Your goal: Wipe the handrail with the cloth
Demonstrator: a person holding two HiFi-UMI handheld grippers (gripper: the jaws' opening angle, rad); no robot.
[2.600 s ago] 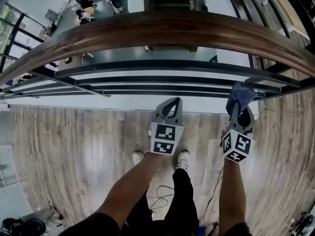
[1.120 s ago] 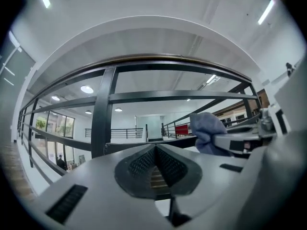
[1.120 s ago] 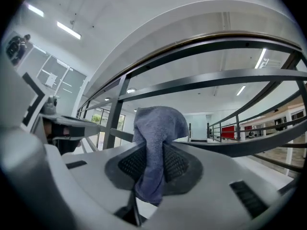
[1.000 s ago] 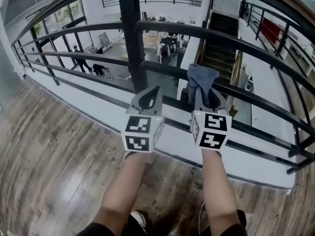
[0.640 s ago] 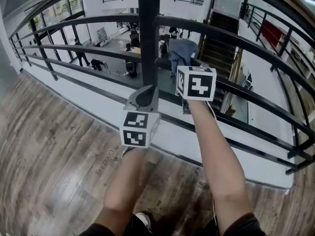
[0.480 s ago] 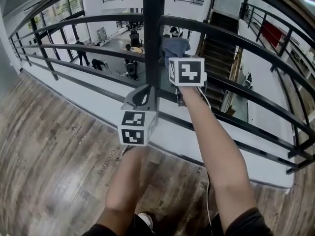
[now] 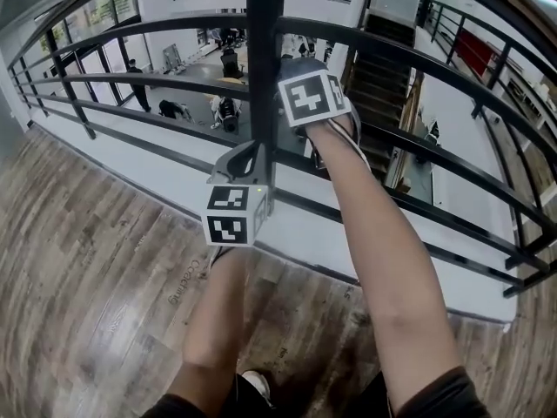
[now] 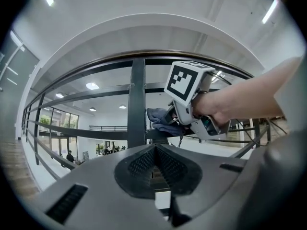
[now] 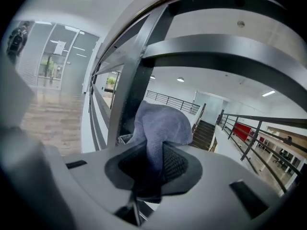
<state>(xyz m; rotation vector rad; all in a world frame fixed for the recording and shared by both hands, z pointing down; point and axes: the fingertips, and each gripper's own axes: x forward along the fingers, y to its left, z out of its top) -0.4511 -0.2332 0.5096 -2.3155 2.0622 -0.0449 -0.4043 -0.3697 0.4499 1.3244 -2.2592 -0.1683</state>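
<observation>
**Cloth gripped and raised to the railing; handrail not yet met**

We find the right tool (image 9: 151,162) clamped on the cloth (image 9: 160,121). One fold is pinched between the jaws, and the rest stands out ahead of the tips in a loose blue-grey bunch. We judge this hold deliberate: a free pad ahead of the tool gives a soft face to press on a bar, while the hard jaws stay off it.

The bunch sits just beside the black post (image 9: 132,80), which lies ahead and to the left of this tool. A middle rail (image 9: 225,56) crosses above the jaws. The handrail (image 8: 153,57), the top bar with the brown edge, runs higher still, above the right tool and apart from the cloth. We cannot tell whether the cloth touches the post or a lower bar.

The left tool (image 8: 156,163) has its jaws together with nothing between them. It is held lower than the right tool, points at the same post and stops short of the railing. We judge it parked out of the wiping path, since one tool carries the cloth.

In our assessment the handrail itself is not yet being wiped, and the right tool would need to rise to it. The pinch is narrow, so drag along the bar could pull the cloth free.
</observation>
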